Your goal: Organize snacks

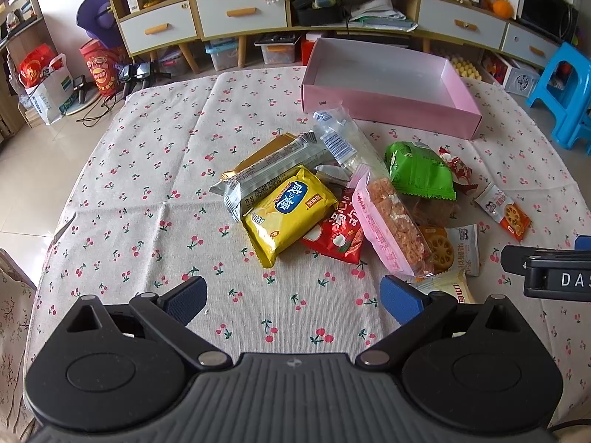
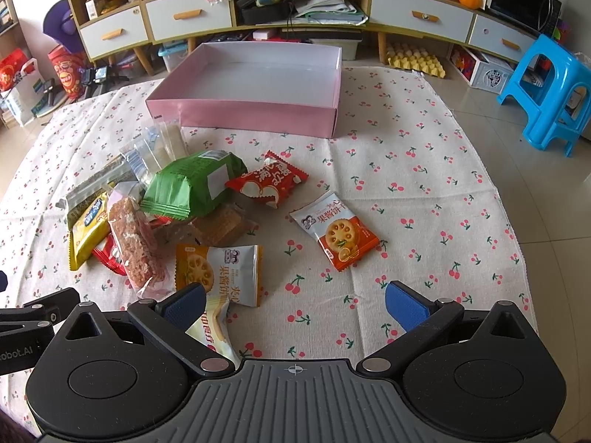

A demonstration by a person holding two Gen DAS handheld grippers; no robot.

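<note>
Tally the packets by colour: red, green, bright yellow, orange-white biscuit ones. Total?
red packets: 2
green packet: 1
bright yellow packet: 1
orange-white biscuit packets: 2
Total: 6

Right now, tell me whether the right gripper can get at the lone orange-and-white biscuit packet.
Probably yes: the right gripper is open, and the orange-and-white biscuit packet lies flat by itself ahead, with only bare cherry-print tablecloth between.
</note>
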